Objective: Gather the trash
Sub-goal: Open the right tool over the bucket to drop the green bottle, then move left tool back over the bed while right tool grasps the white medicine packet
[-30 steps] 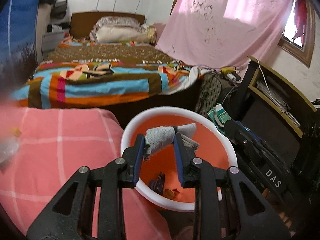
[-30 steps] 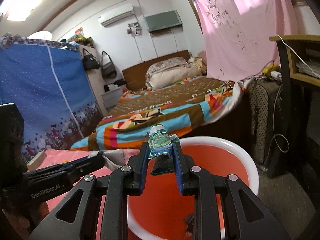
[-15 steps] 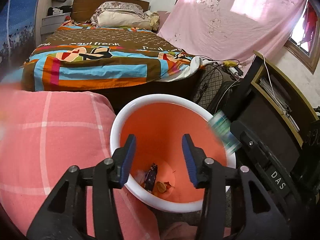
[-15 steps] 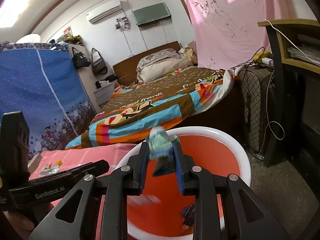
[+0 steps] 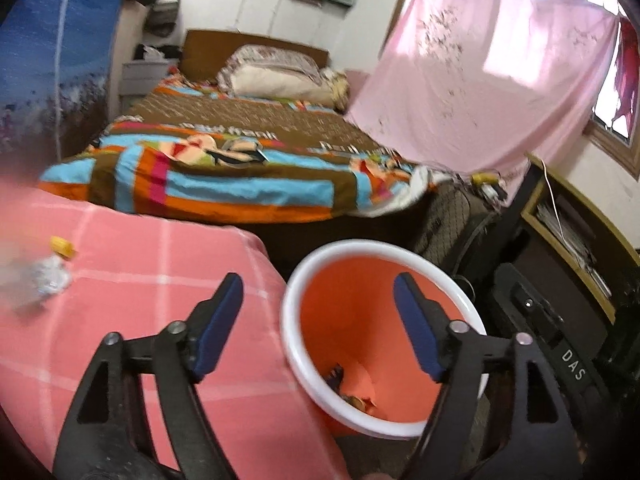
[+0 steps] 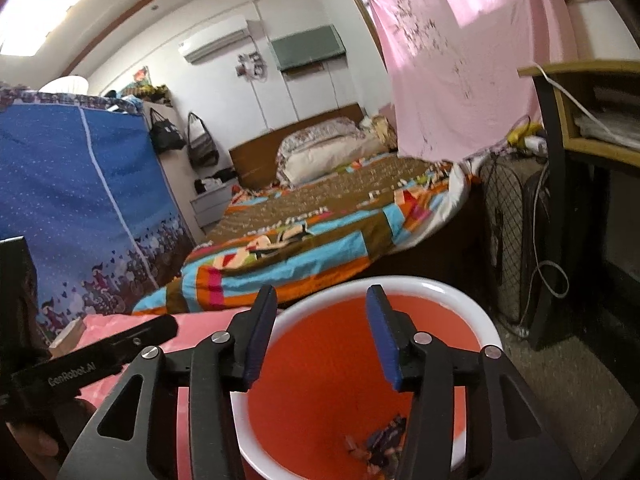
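An orange bin with a white rim point(image 5: 304, 280) stands on the floor beside a pink checked cloth surface point(image 5: 140, 260); it also shows in the right wrist view point(image 6: 460, 292). Wrappers lie at its bottom point(image 5: 352, 396) point(image 6: 380, 444). My left gripper point(image 5: 318, 324) is open and empty, over the bin's left rim. My right gripper point(image 6: 322, 334) is open and empty above the bin. A crumpled clear wrapper point(image 5: 50, 276) and a small yellow piece point(image 5: 62, 246) lie on the pink cloth at left.
A bed with a striped blanket point(image 5: 224, 168) stands behind the bin. A dark shelf unit point(image 5: 568, 240) and a fan with cables point(image 6: 516, 240) are at right. The left gripper's body point(image 6: 92, 360) shows at the left of the right wrist view.
Both grippers opened. The grey-white wrapper left my left gripper and the green-capped bottle left my right gripper; both dropped into the bin. The left gripper shifted left.
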Demonstrator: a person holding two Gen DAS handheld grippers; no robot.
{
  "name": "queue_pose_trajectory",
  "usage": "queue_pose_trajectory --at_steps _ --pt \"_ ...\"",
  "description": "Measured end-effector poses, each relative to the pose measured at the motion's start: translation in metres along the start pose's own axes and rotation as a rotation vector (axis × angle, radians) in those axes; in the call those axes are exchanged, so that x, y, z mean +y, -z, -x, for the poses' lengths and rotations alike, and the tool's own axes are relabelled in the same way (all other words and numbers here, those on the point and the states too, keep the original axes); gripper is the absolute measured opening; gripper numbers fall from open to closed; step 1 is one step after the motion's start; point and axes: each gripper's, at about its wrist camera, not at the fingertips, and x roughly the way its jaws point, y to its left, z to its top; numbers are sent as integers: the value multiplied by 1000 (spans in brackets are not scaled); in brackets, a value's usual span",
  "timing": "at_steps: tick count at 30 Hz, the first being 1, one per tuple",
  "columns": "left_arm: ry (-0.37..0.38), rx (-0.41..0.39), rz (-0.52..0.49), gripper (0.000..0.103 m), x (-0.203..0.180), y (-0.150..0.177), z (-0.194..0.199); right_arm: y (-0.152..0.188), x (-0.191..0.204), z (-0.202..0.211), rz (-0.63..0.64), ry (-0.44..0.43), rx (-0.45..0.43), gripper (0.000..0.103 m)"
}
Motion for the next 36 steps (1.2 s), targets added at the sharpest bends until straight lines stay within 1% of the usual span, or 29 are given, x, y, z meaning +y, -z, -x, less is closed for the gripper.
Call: queue_pose_trajectory --at_steps 1,3,4,6,7,8,9,12,14,16,18,23,27,30,32,36 --pt "-4 -20 4 87 5 -1 6 -1 4 1 10 0 -14 46" --pt "-10 -52 9 88 15 -3 15 -2 10 3 24 -1 -35 48" --pt "-17 -74 12 90 21 -4 21 -3 13 4 29 -2 -47 51" --pt "-35 -114 16 98 30 -4 31 -4 21 6 36 -9 -75 64" --pt "-47 -131 18 103 32 -4 35 -5 24 7 38 -15 -90 73" --pt "-72 -165 22 103 38 -4 42 -6 27 8 40 -22 -108 76" --pt "-94 -203 26 103 45 -3 51 -7 31 9 42 -30 -127 76" --pt "-135 -262 34 103 61 -1 68 -8 46 11 49 -60 -175 83" --pt "-159 -298 41 103 70 0 78 -8 55 13 49 -80 -214 95" --pt "-193 -339 44 103 80 1 91 -8 67 14 49 -102 -258 103" --pt "-236 -383 45 103 92 2 104 -6 78 15 50 -130 -292 103" --pt "-314 -447 52 103 120 4 130 0 108 11 62 -208 -337 103" --pt "-377 -480 51 103 146 8 147 7 135 8 85 -270 -365 103" --pt "-426 -505 41 103 165 12 158 16 158 7 122 -301 -383 103" --pt "-455 -512 38 103 176 15 162 21 171 6 145 -318 -387 103" --pt "-490 -509 38 103 199 20 167 31 195 -3 191 -352 -376 103"
